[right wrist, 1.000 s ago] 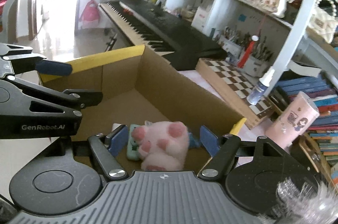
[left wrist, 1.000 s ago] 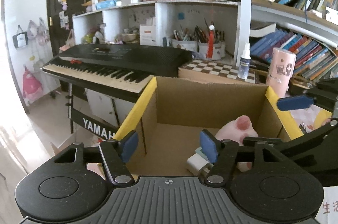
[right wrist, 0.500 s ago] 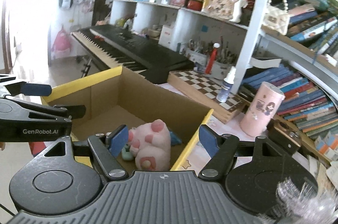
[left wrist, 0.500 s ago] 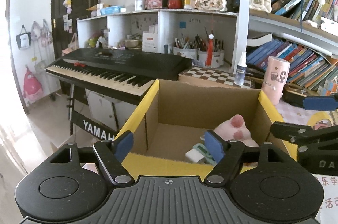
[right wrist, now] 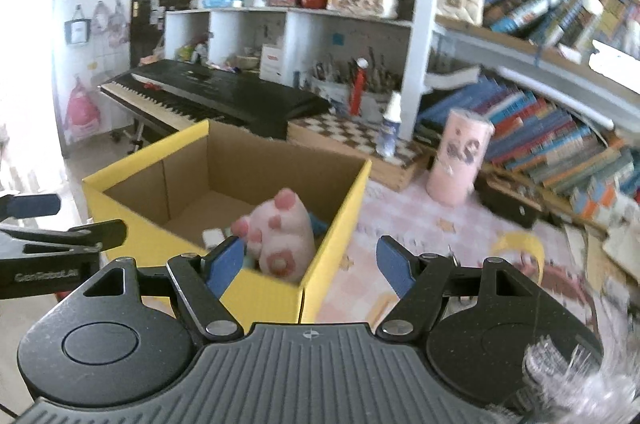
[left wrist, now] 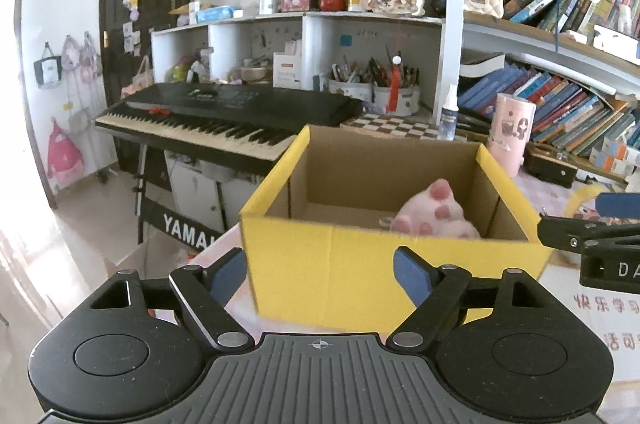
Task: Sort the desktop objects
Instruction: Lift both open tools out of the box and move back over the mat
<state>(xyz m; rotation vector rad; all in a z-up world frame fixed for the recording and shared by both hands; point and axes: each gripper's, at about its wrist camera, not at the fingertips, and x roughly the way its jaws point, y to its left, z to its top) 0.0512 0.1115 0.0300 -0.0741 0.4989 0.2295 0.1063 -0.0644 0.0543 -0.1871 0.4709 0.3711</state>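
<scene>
Both tongs withdrew; only right view shows tape roll (right wrist: 520, 248).

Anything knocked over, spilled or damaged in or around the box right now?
Nothing stands out. The box sits upright and intact, the plush paw lies inside it, and the pink canister stands upright on the desk. Both hand-held grippers, left and right, are open and empty.
</scene>
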